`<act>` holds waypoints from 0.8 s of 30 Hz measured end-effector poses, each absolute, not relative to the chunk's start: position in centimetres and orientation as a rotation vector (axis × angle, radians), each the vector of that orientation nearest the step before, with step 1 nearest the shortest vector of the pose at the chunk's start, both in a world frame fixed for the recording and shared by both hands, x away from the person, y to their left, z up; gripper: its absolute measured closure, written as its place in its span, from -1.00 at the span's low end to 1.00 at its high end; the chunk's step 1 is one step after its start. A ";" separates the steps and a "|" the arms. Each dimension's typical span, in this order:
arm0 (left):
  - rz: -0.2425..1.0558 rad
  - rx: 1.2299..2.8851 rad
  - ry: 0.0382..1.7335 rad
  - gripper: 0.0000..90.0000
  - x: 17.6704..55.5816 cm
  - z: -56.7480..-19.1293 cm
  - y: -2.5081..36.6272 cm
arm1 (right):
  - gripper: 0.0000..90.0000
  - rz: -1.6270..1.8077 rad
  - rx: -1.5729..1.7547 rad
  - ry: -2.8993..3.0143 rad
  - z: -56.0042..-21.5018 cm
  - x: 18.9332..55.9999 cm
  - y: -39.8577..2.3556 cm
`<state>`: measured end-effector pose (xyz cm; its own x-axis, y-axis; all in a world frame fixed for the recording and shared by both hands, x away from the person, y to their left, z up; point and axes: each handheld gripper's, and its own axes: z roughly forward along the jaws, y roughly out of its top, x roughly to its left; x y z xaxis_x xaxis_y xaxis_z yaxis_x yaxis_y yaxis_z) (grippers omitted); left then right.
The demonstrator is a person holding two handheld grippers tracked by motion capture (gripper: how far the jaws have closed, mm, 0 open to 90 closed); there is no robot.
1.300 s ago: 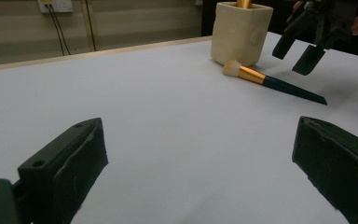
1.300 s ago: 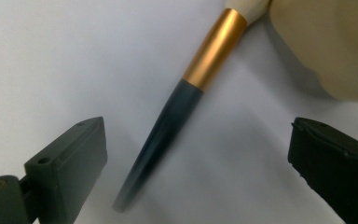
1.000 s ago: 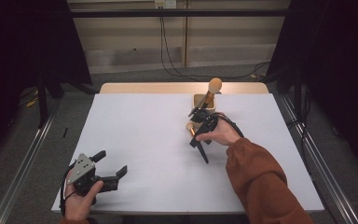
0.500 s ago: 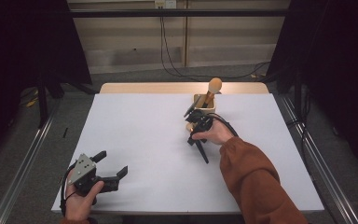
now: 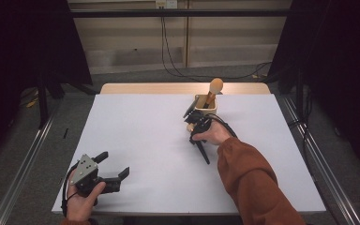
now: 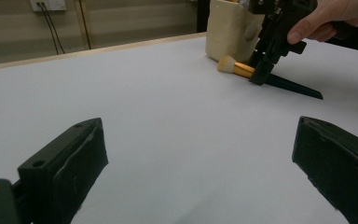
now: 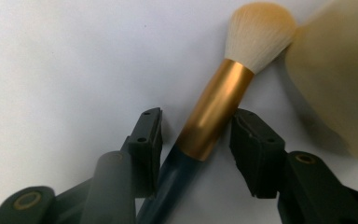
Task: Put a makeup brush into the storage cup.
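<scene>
Right tool point(image 7: 196, 135), its jaws just closing either side of the makeup brush point(image 7: 219, 105) lying by the cup point(image 5: 205, 104) near the worktop's point(image 5: 140, 136) far edge, should pinch the gold ferrule squarely before lifting.

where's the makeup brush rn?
Makeup brush lies flat on the white table, between the right gripper's jaws, bristles beside the beige holder cup.

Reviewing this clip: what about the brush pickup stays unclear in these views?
- High view: the brush where the right gripper meets it is hidden by the hand.
- Right gripper view: the brush lies between jaws that have just been closing; pad contact is unclear, and the handle's end is cut off.
- Left gripper view: the cup top is cropped.
</scene>
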<state>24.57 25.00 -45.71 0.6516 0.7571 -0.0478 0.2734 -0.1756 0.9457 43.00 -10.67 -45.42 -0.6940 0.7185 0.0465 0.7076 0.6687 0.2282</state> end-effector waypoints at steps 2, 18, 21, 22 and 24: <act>0.535 1.747 0.836 -0.94 24.6 -45.7 25.0 | 0.24 0.341 1.205 2.828 -45.4 43.0 -10.6; 0.537 1.748 0.838 -0.93 24.6 -45.7 25.0 | 0.67 0.324 1.225 2.843 -45.2 43.5 -11.0; 0.537 1.749 0.837 -0.93 24.6 -45.7 25.0 | 0.67 0.323 1.228 2.846 -45.1 43.6 -11.1; 0.537 1.749 0.836 -0.93 24.6 -45.7 25.0 | 0.67 0.330 1.227 2.843 -45.2 43.6 -11.1; 0.540 1.749 0.837 -0.93 24.6 -45.8 25.1 | 0.67 0.332 1.223 2.841 -45.1 43.6 -11.2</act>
<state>24.59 25.10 -45.75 0.6504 0.7584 -0.0429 0.2732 -0.1809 0.9448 43.55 -11.21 -45.13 -0.6904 0.7213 0.0557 0.7147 0.6682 0.2069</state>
